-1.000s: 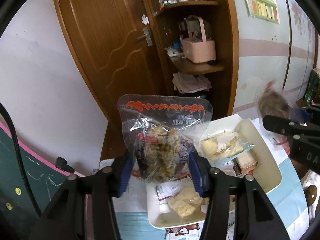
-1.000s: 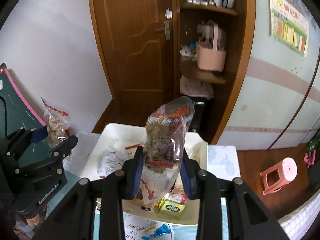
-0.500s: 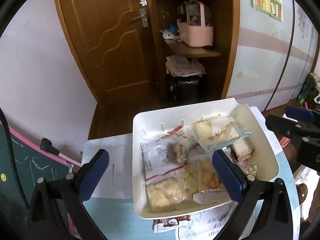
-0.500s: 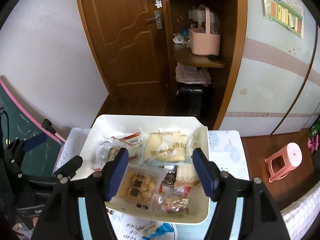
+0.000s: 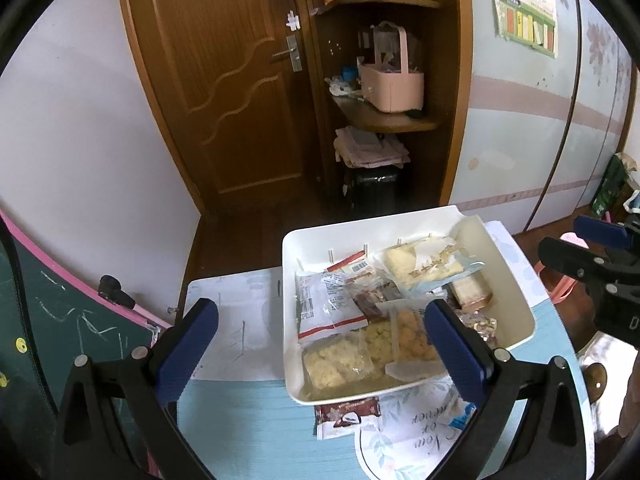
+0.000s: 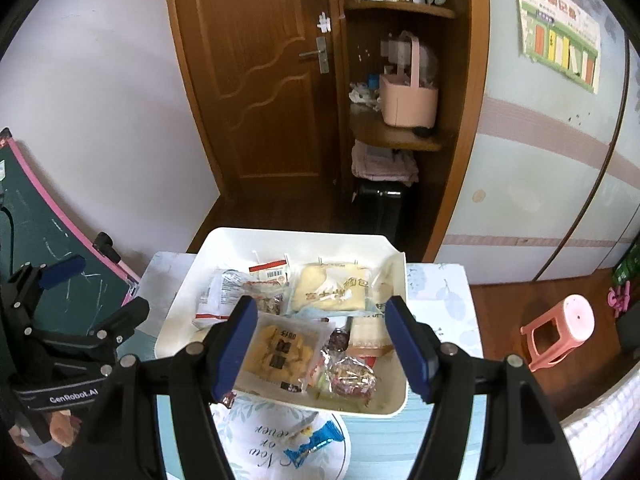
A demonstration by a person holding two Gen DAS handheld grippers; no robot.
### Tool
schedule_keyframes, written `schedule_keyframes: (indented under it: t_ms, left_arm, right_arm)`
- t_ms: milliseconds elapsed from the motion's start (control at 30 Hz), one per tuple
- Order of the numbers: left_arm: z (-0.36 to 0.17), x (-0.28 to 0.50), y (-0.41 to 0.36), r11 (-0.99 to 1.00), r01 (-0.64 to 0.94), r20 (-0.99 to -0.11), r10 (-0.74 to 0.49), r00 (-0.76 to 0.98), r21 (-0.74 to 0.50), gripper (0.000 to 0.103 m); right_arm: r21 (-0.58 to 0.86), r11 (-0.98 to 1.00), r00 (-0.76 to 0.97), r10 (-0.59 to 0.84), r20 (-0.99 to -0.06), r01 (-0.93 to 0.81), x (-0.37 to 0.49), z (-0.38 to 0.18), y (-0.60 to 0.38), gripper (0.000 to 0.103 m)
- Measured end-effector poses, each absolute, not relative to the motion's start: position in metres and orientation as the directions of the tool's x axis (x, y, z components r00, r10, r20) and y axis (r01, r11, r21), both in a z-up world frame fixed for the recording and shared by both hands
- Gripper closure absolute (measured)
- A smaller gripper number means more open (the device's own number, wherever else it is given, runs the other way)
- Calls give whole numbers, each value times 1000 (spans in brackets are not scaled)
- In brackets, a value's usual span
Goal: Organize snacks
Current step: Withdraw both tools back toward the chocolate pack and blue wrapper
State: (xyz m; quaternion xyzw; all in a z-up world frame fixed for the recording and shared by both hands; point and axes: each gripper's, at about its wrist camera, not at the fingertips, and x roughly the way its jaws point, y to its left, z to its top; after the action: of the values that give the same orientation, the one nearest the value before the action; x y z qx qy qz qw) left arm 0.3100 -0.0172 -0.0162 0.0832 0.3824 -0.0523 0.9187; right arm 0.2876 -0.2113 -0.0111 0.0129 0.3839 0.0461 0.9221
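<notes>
A white tray [image 5: 360,224] [image 6: 280,234] on the table holds several snack packets. Among them are a yellow bread packet [image 5: 420,264] [image 6: 332,288], a white packet with a red stripe [image 5: 324,304], an orange cracker packet [image 6: 280,348] and a clear nut packet [image 6: 352,376]. My left gripper [image 5: 320,306] [image 6: 100,290] hovers wide open over the tray's near left part, holding nothing. My right gripper [image 6: 320,304] [image 5: 576,242] is open above the tray's near edge, also with nothing in it. A brown packet [image 5: 346,416] and a blue wrapper [image 6: 316,440] lie on the table in front of the tray.
The tray rests on a small table with a pale blue cloth [image 5: 240,420] and a white printed mat [image 6: 264,440]. A green chalkboard [image 5: 60,320] leans at the left. A pink stool [image 6: 560,328] stands on the floor at the right. Behind are a wooden door [image 5: 224,80] and corner shelves.
A second ago each gripper was shut on a clear snack bag held above the tray. Both have opened and let go, and the bags now lie among the packets in the tray.
</notes>
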Motion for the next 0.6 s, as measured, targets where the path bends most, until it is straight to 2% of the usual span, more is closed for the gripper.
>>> schedule_keyframes:
  t_ms: [333,600]
  left_arm:
    - [18,258,-8,981,169,-675,-61,735,96,0]
    - [24,217,8,980,192,-671,-103,734,60,0]
  right_arm:
    - [43,993,730,107,-675,-106,235,20,-201,36]
    - [24,992,735,110,-670,-126,197,19,-196,36]
